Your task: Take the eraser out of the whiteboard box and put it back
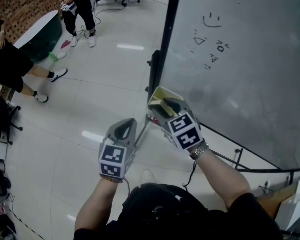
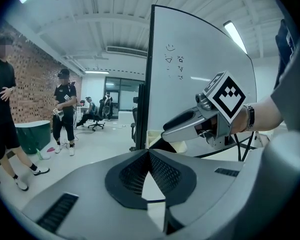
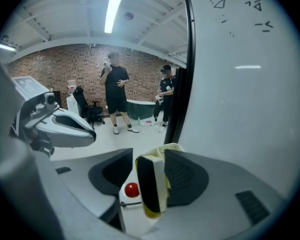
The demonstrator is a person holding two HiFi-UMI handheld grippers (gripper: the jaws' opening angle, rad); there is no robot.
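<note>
The eraser (image 3: 151,186), black felt on a pale yellow-white body, stands on edge between my right gripper's (image 3: 148,153) jaws. It leans against the right-hand jaw, and a gap shows between its felt and the other jaw, so this gripper is open. Just behind it is the rim of the pale yellow box (image 3: 172,147), fixed low at the whiteboard's (image 1: 240,59) left edge. In the left gripper view the box (image 2: 154,135) sits just under the right gripper's (image 2: 166,132) tips. My left gripper (image 1: 126,129) hangs shut and empty to the left of the board, its jaws meeting at the tip (image 2: 149,153).
A small red ball (image 3: 132,189) shows below the eraser. The whiteboard's black frame (image 1: 165,39) and stand legs (image 1: 250,156) lie right of me. People stand on the tiled floor at the far left, near a green round tub (image 1: 40,34). Office chairs stand further back.
</note>
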